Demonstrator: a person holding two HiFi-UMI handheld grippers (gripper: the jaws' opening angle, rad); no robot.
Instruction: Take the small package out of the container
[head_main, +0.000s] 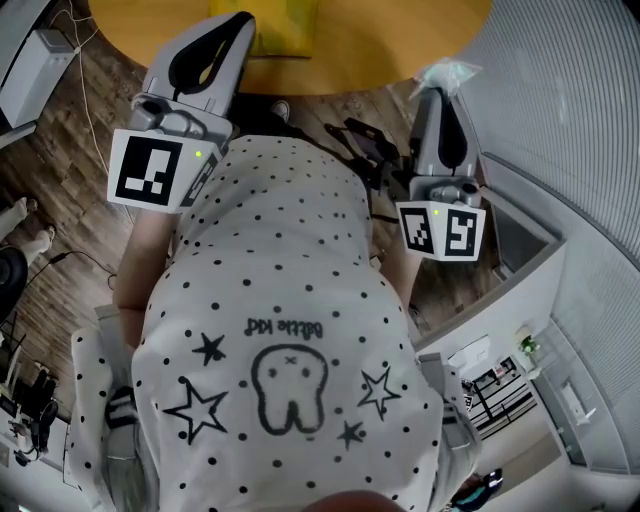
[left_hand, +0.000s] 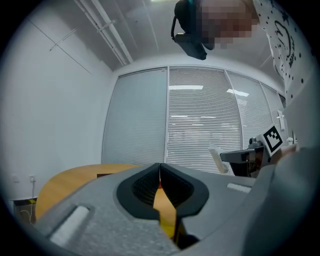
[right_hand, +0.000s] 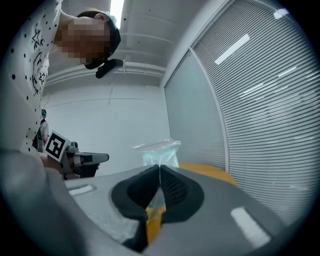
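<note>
The right tool (right_hand: 160, 167) is shut on the small package (right_hand: 157, 152). It is a clear zip bag with something pale green inside. Its lower part is pinched between the black pads (right_hand: 175, 192), and its top with the zip strip stands up above the tips. In the head view the right tool (head_main: 440, 95) points away from the person. The package (head_main: 450, 75) is in the air at the edge of the round wooden surface (head_main: 400, 40), not resting on it.

The left tool (left_hand: 160, 167) is also closed, and its two pads meet in one thin line. A strip of yellow shows in the gap below this line, but I cannot tell if something is held there. In the head view the left tool (head_main: 240, 22) reaches over the surface. A yellow thing (head_main: 285, 25) lies just beside its tip, and contact between them is not clear. The package is well apart from this yellow thing.

Both tools are in front of the person's dotted shirt (head_main: 280, 300), one at each side.
</note>
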